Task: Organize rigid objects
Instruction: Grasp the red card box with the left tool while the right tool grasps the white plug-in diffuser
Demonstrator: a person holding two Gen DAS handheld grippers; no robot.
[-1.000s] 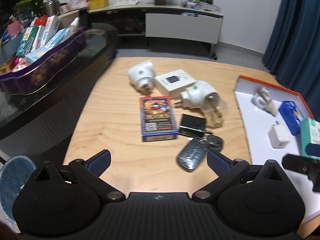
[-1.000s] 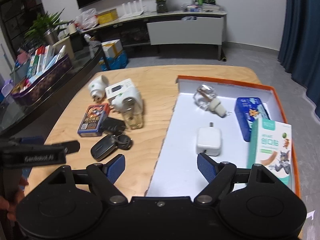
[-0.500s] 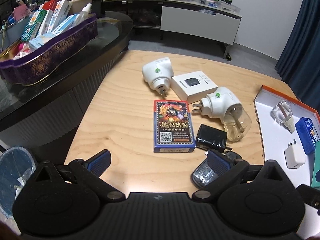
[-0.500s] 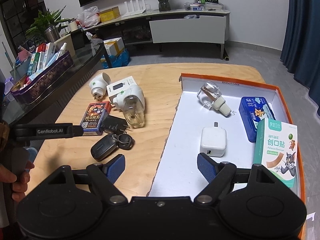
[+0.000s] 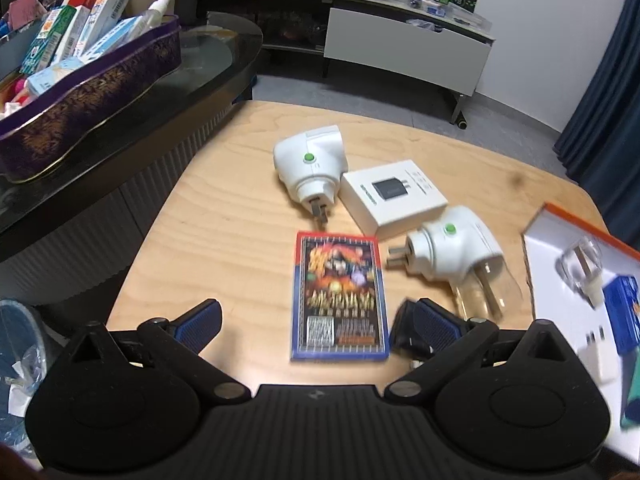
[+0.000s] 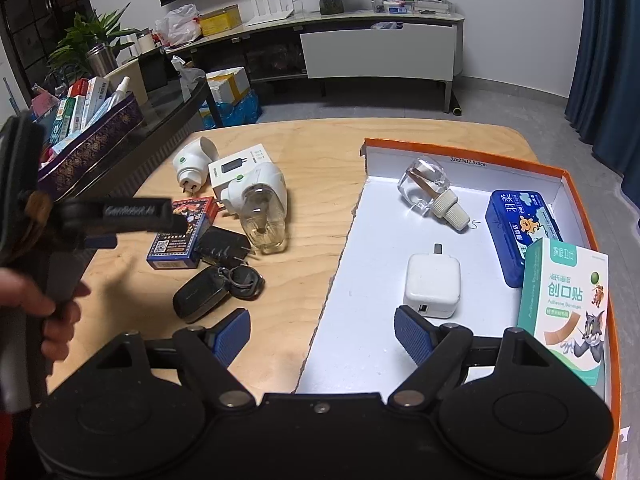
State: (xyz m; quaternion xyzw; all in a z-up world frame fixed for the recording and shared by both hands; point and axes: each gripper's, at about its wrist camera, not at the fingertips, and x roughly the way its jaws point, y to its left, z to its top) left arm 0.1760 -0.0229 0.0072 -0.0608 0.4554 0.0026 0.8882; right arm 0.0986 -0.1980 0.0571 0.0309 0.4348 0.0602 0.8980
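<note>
Legible: "GenRobot.AI", blurred, along the side of left tongs (image 6: 132, 216) in right wrist view; "33x23x12.5x5cm" printed on inner far wall of orange-edged white tray (image 6: 464, 159); Chinese characters plus "Adhesive Bandages" on green-white plaster box (image 6: 564, 308), standing at tray's right wall; Chinese characters on blue tin (image 6: 520, 236) just behind it. QR code on card box (image 5: 340, 296), other print too blurred to read. White carton (image 5: 394, 196) with charger picture, text unreadable. Left tongs (image 5: 316, 320) wide open, empty, card box lying flat between the pads without contact, black adapter (image 5: 404, 332) partly hidden behind right pad. Right tongs (image 6: 322, 332) wide open, empty, straddling tray's ragged left edge. In tray: clear refill bottle (image 6: 424, 184), white charger (image 6: 432, 284). On table (image 5: 224, 224): two white plug-in units (image 5: 308, 164) (image 5: 452, 248), key fob (image 6: 200, 296). Bare wood left of card box and along near edge; tray floor open at front left.
</note>
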